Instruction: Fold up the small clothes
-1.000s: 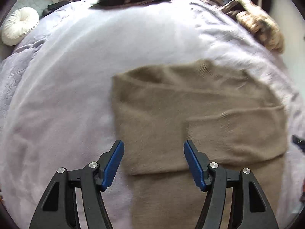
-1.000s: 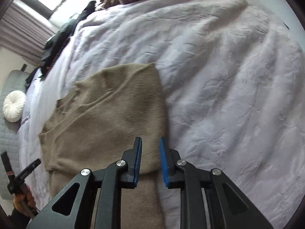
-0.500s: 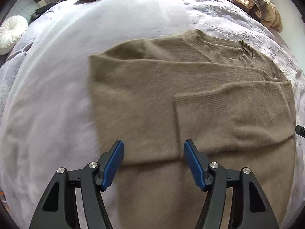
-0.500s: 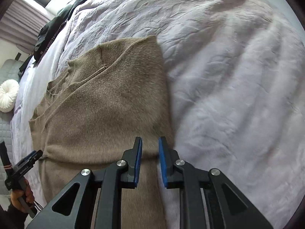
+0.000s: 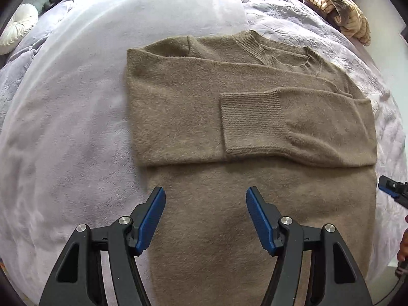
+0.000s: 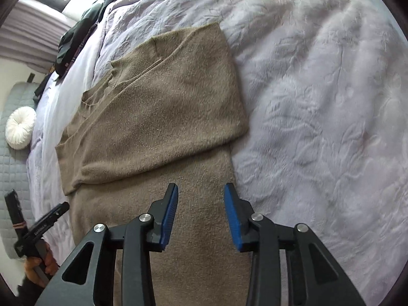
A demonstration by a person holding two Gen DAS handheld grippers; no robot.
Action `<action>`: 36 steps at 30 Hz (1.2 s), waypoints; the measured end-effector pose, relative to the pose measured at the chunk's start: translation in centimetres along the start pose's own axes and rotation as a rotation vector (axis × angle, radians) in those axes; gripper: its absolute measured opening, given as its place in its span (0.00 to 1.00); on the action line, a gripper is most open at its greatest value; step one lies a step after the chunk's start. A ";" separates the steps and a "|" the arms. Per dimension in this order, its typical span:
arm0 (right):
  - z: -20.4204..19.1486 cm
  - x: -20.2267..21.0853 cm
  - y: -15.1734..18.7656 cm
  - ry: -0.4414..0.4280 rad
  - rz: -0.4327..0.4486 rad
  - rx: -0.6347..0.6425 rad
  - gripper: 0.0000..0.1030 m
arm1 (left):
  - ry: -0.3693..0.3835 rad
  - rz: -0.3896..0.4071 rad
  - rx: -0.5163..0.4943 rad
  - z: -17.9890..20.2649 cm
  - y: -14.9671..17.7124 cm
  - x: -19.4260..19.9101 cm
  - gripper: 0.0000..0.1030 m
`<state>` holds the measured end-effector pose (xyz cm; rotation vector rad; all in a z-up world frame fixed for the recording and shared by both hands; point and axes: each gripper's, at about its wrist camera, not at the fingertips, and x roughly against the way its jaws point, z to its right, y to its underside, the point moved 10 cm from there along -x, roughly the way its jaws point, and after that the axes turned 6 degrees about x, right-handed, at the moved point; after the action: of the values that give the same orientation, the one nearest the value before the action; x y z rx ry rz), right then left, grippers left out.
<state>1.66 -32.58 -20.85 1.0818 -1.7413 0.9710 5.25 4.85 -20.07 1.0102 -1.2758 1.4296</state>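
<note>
Mid-fold: sleeves (image 5: pixel 293 125) crossed on sweater (image 5: pixel 229 229), both grippers (image 5: pixel 205 219) (image 6: pixel 201 214) above hem, jaws spread, empty; next, hem pinched and lifted toward collar (image 5: pixel 280 53).

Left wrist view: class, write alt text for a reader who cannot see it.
A tan sweater lies flat on a lilac bedspread, both sleeves folded across its chest, the ribbed cuff on top. The left gripper is open above the sweater's lower body, holding nothing. The tip of the right gripper shows at the right edge.
</note>
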 end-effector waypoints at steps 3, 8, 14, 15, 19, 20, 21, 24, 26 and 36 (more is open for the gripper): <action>0.2 -1.1 -0.5 -0.097 0.005 -0.116 0.40 | 0.006 -0.001 0.003 0.7 -0.1 -0.3 0.65; 0.1 -3.2 -2.2 -0.181 0.028 -0.244 0.39 | -0.002 0.009 -0.008 1.3 0.0 -0.2 0.65; 0.2 -3.5 -2.5 -0.080 0.000 -0.148 0.10 | 0.041 0.004 0.046 1.3 -1.6 -0.8 0.65; -0.1 -3.4 -2.3 -0.091 -0.010 -0.132 0.10 | 0.054 0.004 0.054 1.5 -2.1 -1.1 0.65; -0.1 -3.8 -2.0 -0.078 -0.021 -0.109 0.10 | 0.052 0.009 0.051 2.4 -3.5 -2.8 0.65; -0.1 -3.9 -1.9 -0.079 -0.019 -0.113 0.10 | 0.013 0.020 0.039 2.1 -3.8 -3.3 0.65; -0.1 -4.1 -1.9 -0.079 -0.018 -0.117 0.10 | -0.014 0.027 0.032 1.8 -4.0 -3.8 0.65; 0.0 -4.1 -1.7 -0.080 -0.017 -0.111 0.10 | -0.035 0.011 0.051 0.5 -4.4 -4.7 0.65; 0.0 -3.8 -1.6 -0.069 -0.026 -0.091 0.10 | -0.048 0.006 0.063 -0.2 -4.5 -4.3 0.65; -0.5 -1.0 -1.5 -0.059 -0.030 -0.024 0.11 | -0.052 -0.002 0.053 0.1 -3.9 -2.6 0.65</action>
<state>3.43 -32.34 -21.37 1.1284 -1.7751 0.9057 9.66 4.49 -21.68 1.0903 -1.2793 1.4511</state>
